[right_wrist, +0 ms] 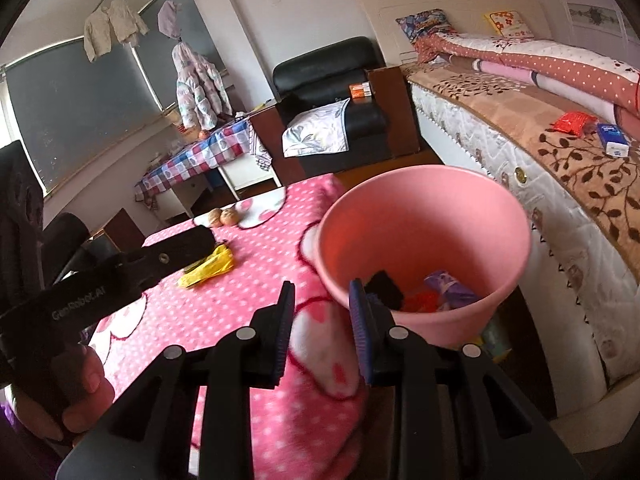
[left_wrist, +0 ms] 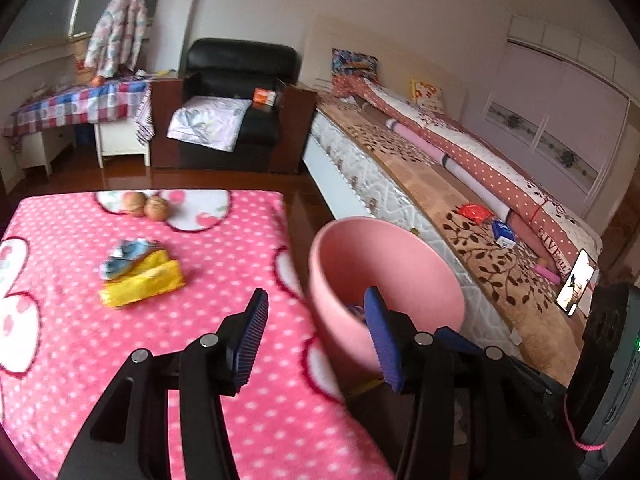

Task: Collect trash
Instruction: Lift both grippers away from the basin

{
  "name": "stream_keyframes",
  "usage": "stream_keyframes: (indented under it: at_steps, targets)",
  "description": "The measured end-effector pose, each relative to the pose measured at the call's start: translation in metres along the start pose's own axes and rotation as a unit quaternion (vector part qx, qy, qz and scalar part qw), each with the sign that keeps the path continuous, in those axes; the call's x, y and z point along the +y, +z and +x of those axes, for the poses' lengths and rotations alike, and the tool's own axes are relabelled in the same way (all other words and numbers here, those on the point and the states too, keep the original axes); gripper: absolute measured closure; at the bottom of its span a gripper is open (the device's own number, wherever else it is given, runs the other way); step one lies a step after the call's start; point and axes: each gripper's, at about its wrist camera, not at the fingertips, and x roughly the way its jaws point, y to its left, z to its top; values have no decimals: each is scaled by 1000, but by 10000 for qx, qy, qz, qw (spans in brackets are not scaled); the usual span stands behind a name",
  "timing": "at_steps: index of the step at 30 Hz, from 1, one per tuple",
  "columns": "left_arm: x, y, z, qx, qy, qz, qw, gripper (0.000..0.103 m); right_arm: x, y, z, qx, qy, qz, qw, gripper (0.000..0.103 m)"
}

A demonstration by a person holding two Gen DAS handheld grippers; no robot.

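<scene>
While the pink bucket [right_wrist: 424, 240] hangs just off the edge of the bench [left_wrist: 140, 320], both grippers sit right next to it. Left gripper [left_wrist: 316, 332] has its jaws spread wide with nothing between them, one finger over the pink dotted blanket [left_wrist: 240, 420] and the other in front of the bucket's wall. Right gripper [right_wrist: 320, 328] looks partly open too, with only the blanket's edge showing through the gap, so it isn't pinching anything as far as I can see.

Inside the bucket there's already some trash: something black [right_wrist: 384, 288], a red bit [right_wrist: 420, 302] and a purple wrapper [right_wrist: 450, 286].

Still on the bench, well away from the bucket, lies a yellow wrapper [left_wrist: 140, 284] with a crumpled blue-and-white one [left_wrist: 128, 258] touching it on the far side. Further back from the bucket, two walnuts [left_wrist: 146, 205] sit side by side near the far edge. Past the bucket is the bed [left_wrist: 400, 200], with a red packet [left_wrist: 474, 213] and a blue box [left_wrist: 503, 233] on it.
</scene>
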Motion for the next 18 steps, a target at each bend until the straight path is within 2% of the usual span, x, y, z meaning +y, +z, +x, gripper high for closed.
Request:
stream_keyframes:
  at_steps: [13,18]
  targets:
    - [63,-15,-37,-259,408,-251,9985,53,54,-9,23,160,352,-356,9986,74]
    - [108,-14,-52,-391,658,-324,9965,53,71,-12,42,363,554,-422,9969,74]
